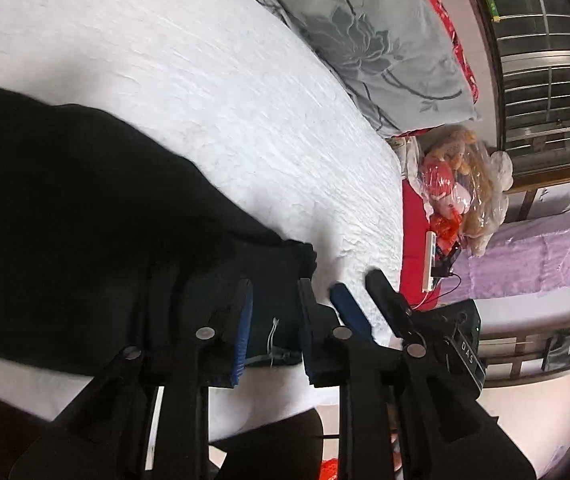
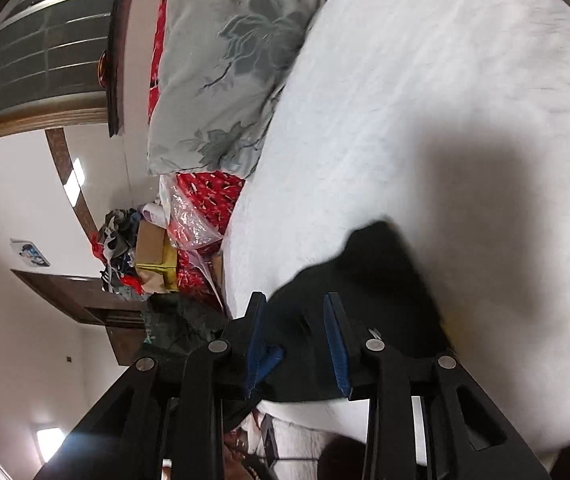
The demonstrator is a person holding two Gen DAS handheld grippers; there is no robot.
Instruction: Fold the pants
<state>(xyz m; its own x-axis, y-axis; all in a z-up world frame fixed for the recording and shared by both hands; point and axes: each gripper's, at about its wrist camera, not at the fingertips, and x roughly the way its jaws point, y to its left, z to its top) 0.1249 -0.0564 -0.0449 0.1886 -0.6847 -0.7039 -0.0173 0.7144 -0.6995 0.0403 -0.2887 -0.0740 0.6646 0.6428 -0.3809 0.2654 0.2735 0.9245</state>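
Note:
Black pants (image 1: 85,208) lie spread on the white bed cover (image 1: 205,80), filling the left of the left wrist view. My left gripper (image 1: 275,284) hovers over their near right corner, jaws parted; dark cloth with a white thread shows in the gap, and the pads do not press on it. Just right of it is my right gripper (image 1: 356,281), over the bare cover near the bed's edge. In the right wrist view, my right gripper (image 2: 295,298) stands open with a corner of the black pants (image 2: 373,272) beyond and between its blue pads (image 2: 335,344), loose.
A grey floral pillow (image 1: 365,40) lies at the far end of the bed. Off the bed's edge sit a plastic bag of stuffed toys (image 1: 465,184), a white power strip (image 1: 429,260) and a purple-covered piece (image 1: 533,256). A barred window (image 1: 545,60) is behind.

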